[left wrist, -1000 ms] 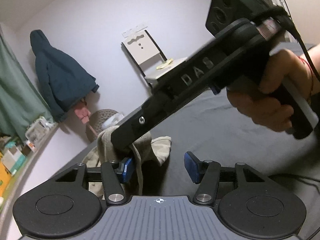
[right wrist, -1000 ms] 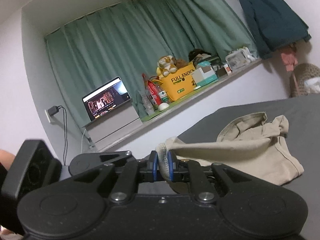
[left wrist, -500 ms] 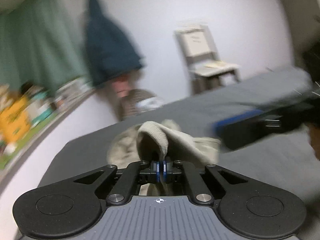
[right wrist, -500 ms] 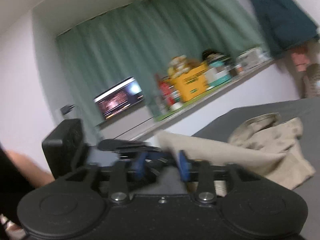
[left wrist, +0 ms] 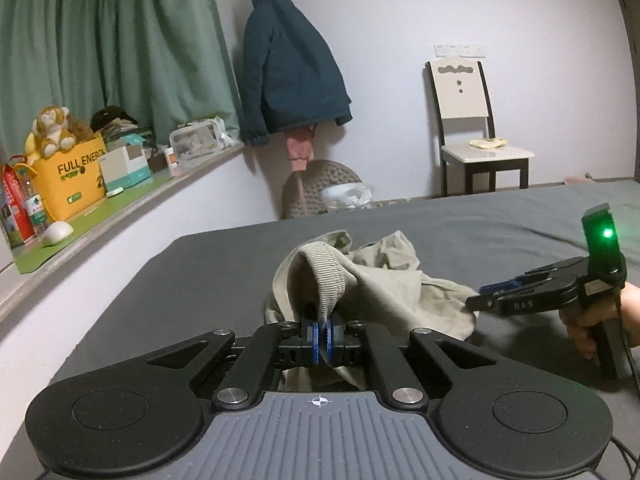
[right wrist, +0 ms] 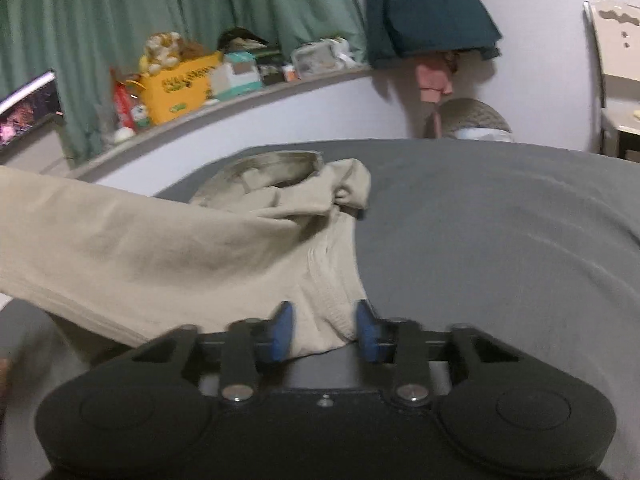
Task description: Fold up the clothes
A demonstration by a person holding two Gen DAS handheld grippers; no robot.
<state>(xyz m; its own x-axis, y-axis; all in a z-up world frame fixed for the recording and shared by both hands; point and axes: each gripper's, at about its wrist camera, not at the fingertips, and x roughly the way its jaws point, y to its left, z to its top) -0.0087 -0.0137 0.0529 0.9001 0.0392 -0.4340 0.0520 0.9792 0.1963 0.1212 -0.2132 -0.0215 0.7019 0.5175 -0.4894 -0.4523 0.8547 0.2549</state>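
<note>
A beige garment (left wrist: 384, 288) lies crumpled on the dark grey bed (left wrist: 500, 232). My left gripper (left wrist: 323, 340) is shut on its ribbed cuff (left wrist: 328, 280) and holds the sleeve lifted above the bed. My right gripper (right wrist: 325, 330) is open, its blue pads on either side of the garment's ribbed hem (right wrist: 332, 300), not clamping it. The lifted sleeve (right wrist: 120, 248) stretches off to the left in the right wrist view. The right gripper also shows in the left wrist view (left wrist: 486, 298), at the garment's right edge.
A window ledge (left wrist: 120, 196) with a yellow box, cartons and bottles runs along the left, under green curtains. A dark blue jacket (left wrist: 288, 64) hangs on the far wall. A chair (left wrist: 476, 128) and a round stool (left wrist: 320, 192) stand beyond the bed's far edge.
My right gripper let go of the cuff, opened and moved to the garment's hem. My left gripper closed on the cuff and pulled the sleeve out to the left.
</note>
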